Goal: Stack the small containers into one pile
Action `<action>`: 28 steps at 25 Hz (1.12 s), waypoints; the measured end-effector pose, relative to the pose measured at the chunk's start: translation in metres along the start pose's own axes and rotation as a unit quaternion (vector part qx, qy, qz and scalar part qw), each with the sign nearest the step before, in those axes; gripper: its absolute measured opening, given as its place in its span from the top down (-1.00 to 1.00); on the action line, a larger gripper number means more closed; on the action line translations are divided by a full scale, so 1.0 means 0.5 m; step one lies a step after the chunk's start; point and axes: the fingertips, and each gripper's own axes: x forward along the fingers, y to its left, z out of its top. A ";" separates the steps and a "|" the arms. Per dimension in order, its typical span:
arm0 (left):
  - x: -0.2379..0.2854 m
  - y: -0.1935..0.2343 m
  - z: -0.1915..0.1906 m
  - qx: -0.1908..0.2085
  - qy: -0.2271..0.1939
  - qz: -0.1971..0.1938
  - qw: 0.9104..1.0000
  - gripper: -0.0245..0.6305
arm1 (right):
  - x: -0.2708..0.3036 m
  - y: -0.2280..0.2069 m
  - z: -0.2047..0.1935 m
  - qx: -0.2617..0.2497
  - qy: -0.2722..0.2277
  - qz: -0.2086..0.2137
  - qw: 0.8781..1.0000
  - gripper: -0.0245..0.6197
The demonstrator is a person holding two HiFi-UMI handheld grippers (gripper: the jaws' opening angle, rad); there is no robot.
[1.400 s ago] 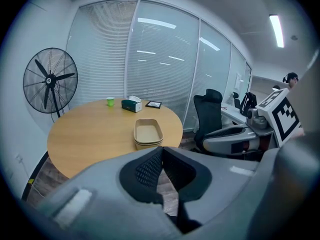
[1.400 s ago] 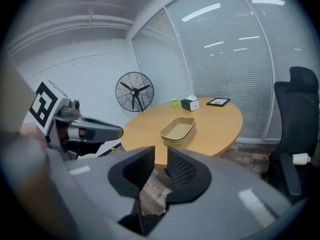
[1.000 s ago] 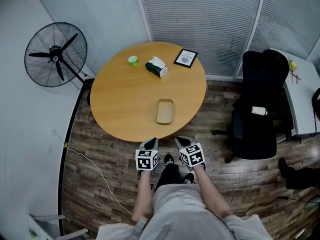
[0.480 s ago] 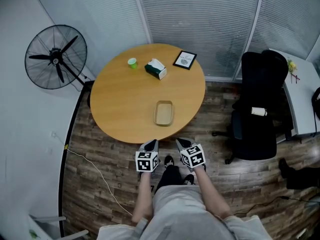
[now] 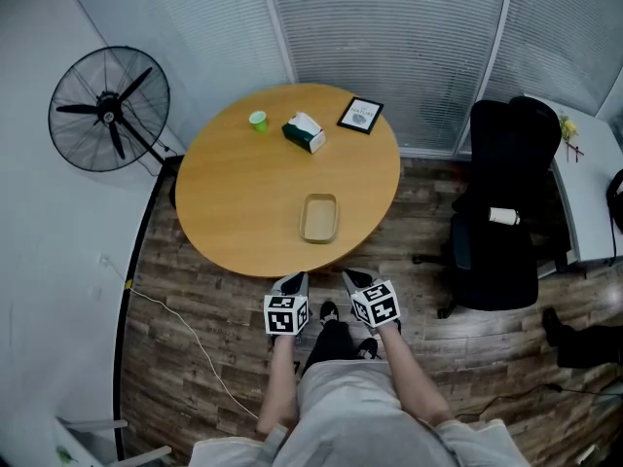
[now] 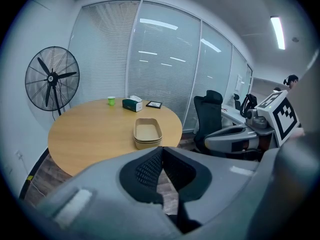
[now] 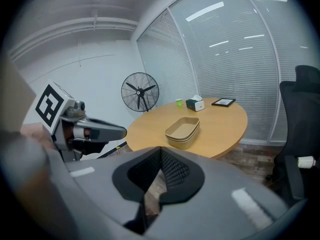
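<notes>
The tan containers (image 5: 320, 218) sit nested in one pile on the near part of the round wooden table (image 5: 234, 193). They also show in the left gripper view as containers (image 6: 147, 133) and in the right gripper view as containers (image 7: 183, 130). My left gripper (image 5: 292, 280) and right gripper (image 5: 354, 278) hang side by side just off the table's near edge, over the floor. Both are shut with nothing between their jaws, as the left gripper (image 6: 162, 152) and right gripper (image 7: 160, 151) show in their own views. Neither touches the pile.
At the table's far side stand a green cup (image 5: 258, 120), a tissue box (image 5: 305, 132) and a framed picture (image 5: 361, 115). A standing fan (image 5: 109, 108) is at the left, a black office chair (image 5: 501, 202) at the right, and a cable (image 5: 185, 329) runs across the wooden floor.
</notes>
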 end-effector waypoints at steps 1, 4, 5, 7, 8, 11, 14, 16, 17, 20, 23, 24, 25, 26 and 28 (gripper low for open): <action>-0.001 0.000 -0.001 0.000 0.000 0.000 1.000 0.91 | 0.000 0.001 0.000 0.000 0.000 0.000 1.000 0.93; -0.003 -0.001 -0.003 0.000 0.002 0.000 1.000 0.91 | -0.002 0.003 -0.002 0.000 0.001 0.000 1.000 0.93; -0.003 -0.002 -0.004 0.000 0.002 0.000 1.000 0.91 | -0.002 0.004 -0.002 0.000 0.001 0.001 1.000 0.93; -0.004 -0.001 -0.005 0.000 0.002 0.000 1.000 0.91 | -0.002 0.006 -0.002 -0.001 0.001 0.002 1.000 0.93; -0.005 0.000 -0.005 0.000 0.001 0.000 1.000 0.91 | -0.001 0.007 -0.001 -0.002 0.002 0.003 1.000 0.93; -0.005 0.003 -0.005 -0.001 0.001 0.000 1.000 0.91 | 0.000 0.008 -0.001 0.000 0.002 0.003 1.000 0.93; -0.006 0.002 -0.005 -0.002 0.001 0.002 1.000 0.91 | -0.001 0.008 -0.002 -0.001 0.002 0.004 1.000 0.93; -0.007 0.003 -0.005 -0.002 0.000 0.004 1.000 0.91 | -0.001 0.007 -0.002 -0.002 0.002 0.005 1.000 0.93; -0.006 0.004 -0.005 -0.003 -0.001 0.004 1.000 0.91 | -0.001 0.007 -0.002 -0.001 0.001 0.005 1.000 0.93; -0.007 0.007 -0.002 -0.002 0.000 0.005 1.000 0.91 | 0.001 0.009 -0.001 -0.001 0.002 0.007 1.000 0.93; -0.008 0.007 -0.003 -0.001 0.001 0.005 1.000 0.91 | 0.003 0.015 -0.002 -0.003 0.004 0.012 1.000 0.93; -0.008 0.007 -0.004 -0.002 0.001 0.005 1.000 0.91 | 0.003 0.016 -0.002 -0.003 0.004 0.014 1.000 0.93; -0.009 0.007 -0.005 -0.002 0.001 0.005 1.000 0.91 | 0.003 0.017 -0.002 -0.003 0.004 0.014 1.000 0.93; -0.009 0.008 -0.006 -0.002 0.001 0.006 1.000 0.91 | 0.003 0.017 -0.003 -0.003 0.004 0.015 1.000 0.93; -0.009 0.007 -0.008 -0.002 0.002 0.005 1.000 0.91 | 0.002 0.017 -0.004 -0.002 0.004 0.015 1.000 0.93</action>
